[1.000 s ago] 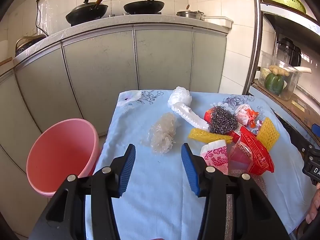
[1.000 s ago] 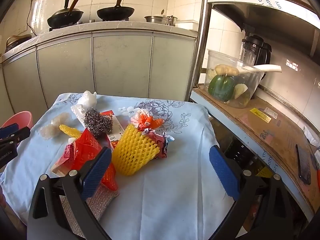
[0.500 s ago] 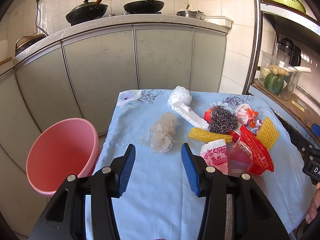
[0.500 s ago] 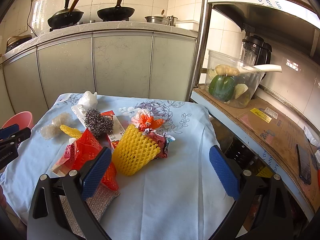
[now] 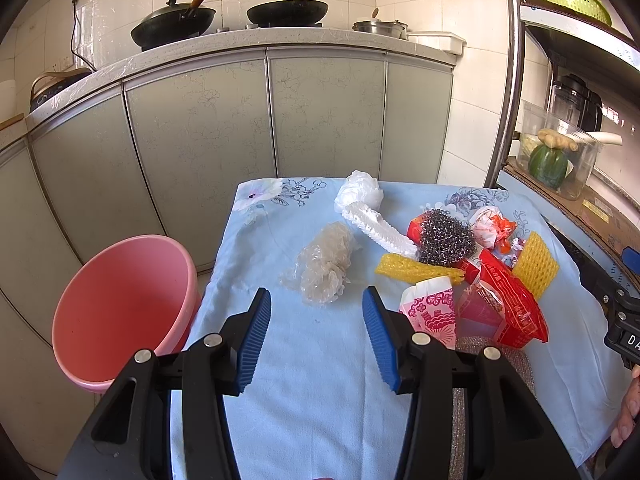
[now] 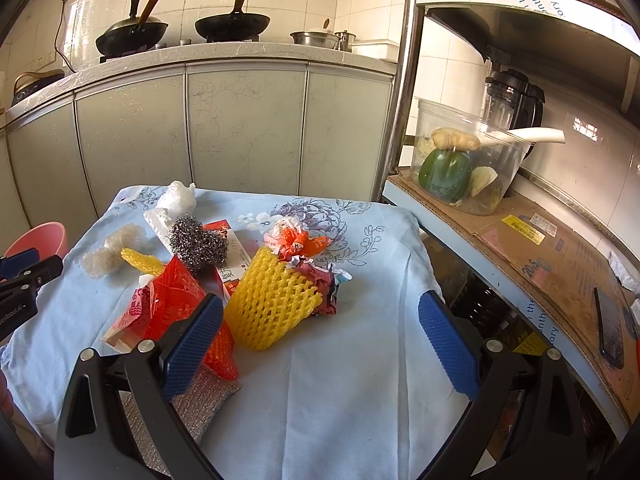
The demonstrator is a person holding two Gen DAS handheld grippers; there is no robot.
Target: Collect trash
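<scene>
Our left tongs (image 5: 316, 332) stand with their blue pads apart and nothing between them, poised over the light blue cloth of the counter (image 5: 304, 392). Our right tongs (image 6: 320, 344) are spread wider still, also gripping nothing.

We take the steel wool scrubber (image 5: 446, 236) as our landmark, sitting in the middle of the trash pile on the counter. To its left, apart from the pile, lies the crumpled clear plastic wrap (image 5: 326, 266), just ahead of the left tongs. Touching the scrubber on its far-left side is a white foam net sleeve (image 5: 378, 226), and beyond that a wad of white plastic bag (image 5: 359, 192). In front of the scrubber lies a flattened yellow foam net (image 5: 412, 270), and nearer us a pink-and-white paper packet (image 5: 432, 312). To the scrubber's near right is a red wrapper (image 5: 512, 304), with a silver glitter sponge (image 6: 200, 400) partly under it. Right of the scrubber we see a crumpled orange-and-white wrapper (image 6: 296, 240), and in front of that a big yellow foam net (image 6: 272, 304), which stands just ahead of the right tongs' left pad.

The pink bucket (image 5: 120, 308) stands on the floor well left of the scrubber, beside the counter's edge, its mouth tilted toward us. Far right of the scrubber, a clear container of vegetables (image 6: 460, 168) sits on a cardboard-lined shelf (image 6: 540, 248).
</scene>
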